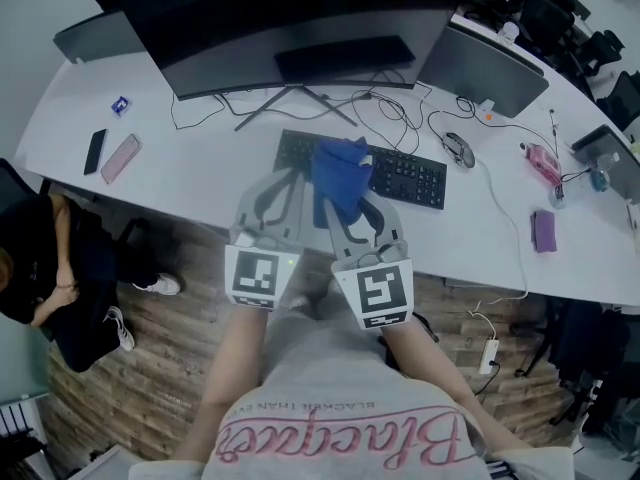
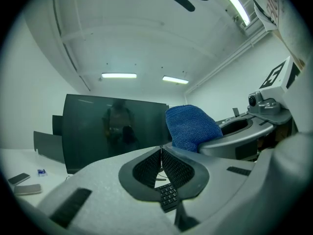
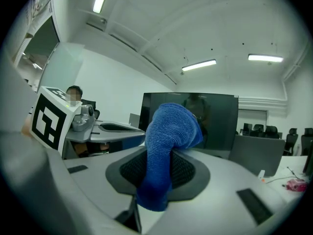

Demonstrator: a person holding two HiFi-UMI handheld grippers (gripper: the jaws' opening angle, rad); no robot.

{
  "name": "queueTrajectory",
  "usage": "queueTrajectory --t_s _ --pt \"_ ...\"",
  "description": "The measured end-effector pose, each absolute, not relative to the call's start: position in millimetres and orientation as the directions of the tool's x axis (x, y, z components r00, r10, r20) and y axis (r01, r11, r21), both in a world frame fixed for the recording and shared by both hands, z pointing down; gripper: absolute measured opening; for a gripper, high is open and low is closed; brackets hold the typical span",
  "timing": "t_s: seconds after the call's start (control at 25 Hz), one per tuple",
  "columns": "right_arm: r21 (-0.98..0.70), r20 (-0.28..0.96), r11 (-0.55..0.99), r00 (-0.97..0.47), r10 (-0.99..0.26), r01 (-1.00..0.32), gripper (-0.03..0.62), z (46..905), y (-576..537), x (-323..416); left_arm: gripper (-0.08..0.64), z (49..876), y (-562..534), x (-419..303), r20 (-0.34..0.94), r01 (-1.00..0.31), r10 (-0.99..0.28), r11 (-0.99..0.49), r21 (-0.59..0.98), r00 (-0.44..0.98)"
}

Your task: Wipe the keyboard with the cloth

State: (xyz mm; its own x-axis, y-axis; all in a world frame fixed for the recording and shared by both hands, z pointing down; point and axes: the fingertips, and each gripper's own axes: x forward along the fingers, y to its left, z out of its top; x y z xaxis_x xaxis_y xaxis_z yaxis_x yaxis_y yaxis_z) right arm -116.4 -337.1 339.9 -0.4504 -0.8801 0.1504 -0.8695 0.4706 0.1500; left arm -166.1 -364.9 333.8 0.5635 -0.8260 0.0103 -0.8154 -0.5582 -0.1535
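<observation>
Head view, looking steeply down: a person stands at a long white counter [image 1: 200, 183] w/ a pair of tongs in each hand. A black keyboard [image 1: 405, 176] lies on the counter in front of a wide dark monitor [image 1: 300, 18]. The left tongs [image 1: 292, 176] & right tongs [image 1: 345, 200] sit side by side, close together. Both reach over the counter's near edge toward the keyboard's left half. A blue cloth [image 1: 340, 168] bunches up out of the right tongs and covers part of the keyboard's left-centre; can't tell whether it touches the keys.

Right gripper view: jaws clamped on the cloth, w/ one fold hanging below the pads and a rounded wad standing above them.

Left gripper view: jaws pressed together, pads meeting, nothing btwn them. A few keyboard keys show just under the tips, and the cloth rises beside them to the right.

Elsewhere on the counter: a pink phone [image 1: 120, 158] and a black phone [image 1: 95, 151] lie well left of the keyboard. A mouse [image 1: 458, 149] sits just right of it, w/ loose cables [image 1: 390, 108] behind. A purple item [image 1: 543, 230] lies far right. A seated person [image 1: 40, 268] in dark clothes is at the left, by the counter's near edge. The floor [image 1: 150, 368] is wood plank.
</observation>
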Motion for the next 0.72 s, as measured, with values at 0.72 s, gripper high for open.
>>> queueTrajectory --t_s 0.72 --pt "0.049 0.210 0.597 -0.576 -0.790 -0.800 0.089 365 -416 -86 0.006 372 -420 -158 0.121 -0.879 -0.896 -0.444 -0.173 0.428"
